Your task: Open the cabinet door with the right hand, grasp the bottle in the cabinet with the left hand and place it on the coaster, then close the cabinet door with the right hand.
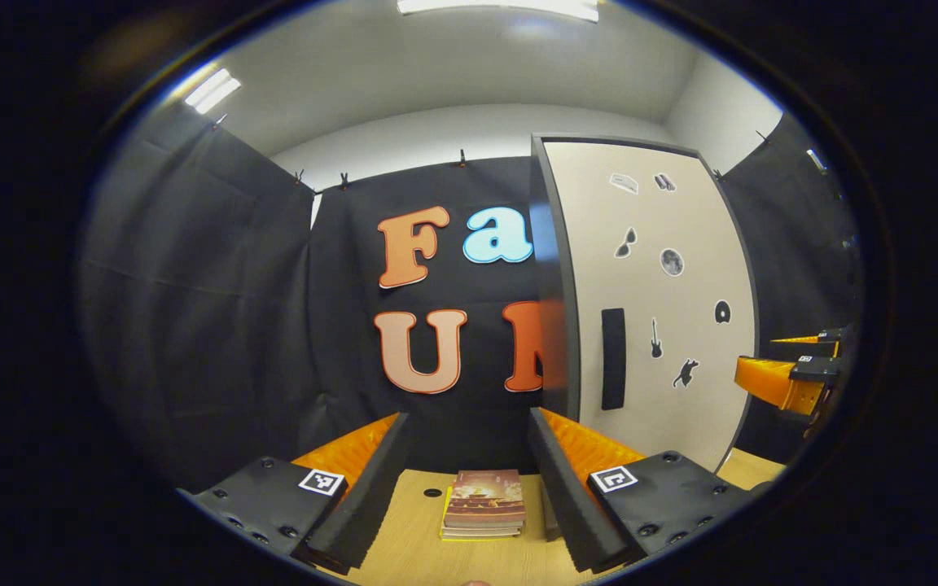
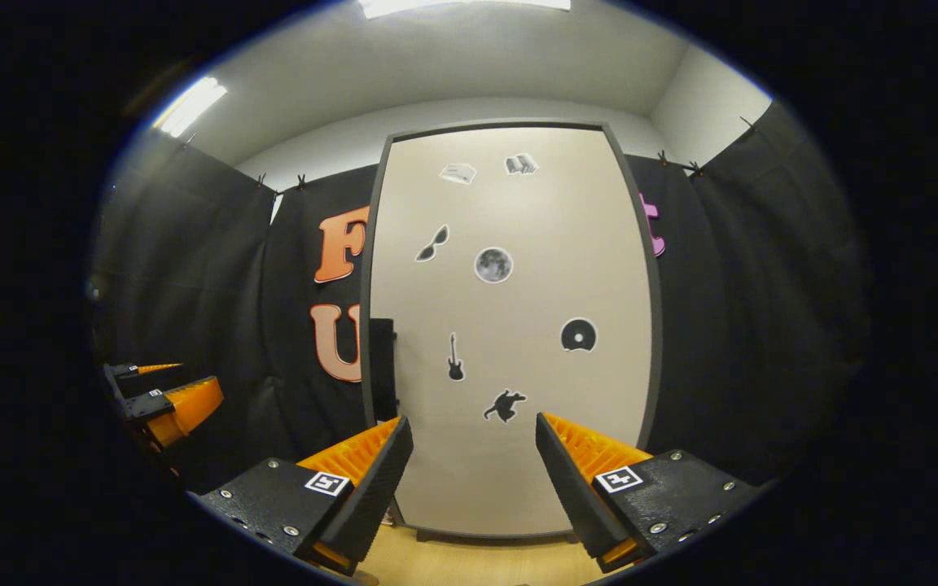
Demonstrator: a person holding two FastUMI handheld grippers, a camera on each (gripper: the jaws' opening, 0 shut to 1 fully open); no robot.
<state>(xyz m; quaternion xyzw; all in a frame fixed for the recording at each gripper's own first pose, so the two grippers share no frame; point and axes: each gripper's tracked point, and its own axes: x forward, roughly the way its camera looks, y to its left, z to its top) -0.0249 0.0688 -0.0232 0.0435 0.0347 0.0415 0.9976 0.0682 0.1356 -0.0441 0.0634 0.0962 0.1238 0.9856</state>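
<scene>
You are facing the closed cabinet door (image 2: 510,325) with the right gripper (image 2: 473,472), jaws apart; its upright black handle (image 2: 383,366) is lying left of them.

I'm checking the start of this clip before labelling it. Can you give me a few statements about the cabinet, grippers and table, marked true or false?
1. The cabinet door is closed. True.
2. The right gripper is clamped on the door's handle. False: its jaws are open, short of the door, holding nothing.
3. A stack of books lies on the wooden table ahead of the left gripper. True.
4. The left gripper holds the bottle. False: it is open and empty.
5. The door is bare. False: small black and grey stickers dot it.
</scene>
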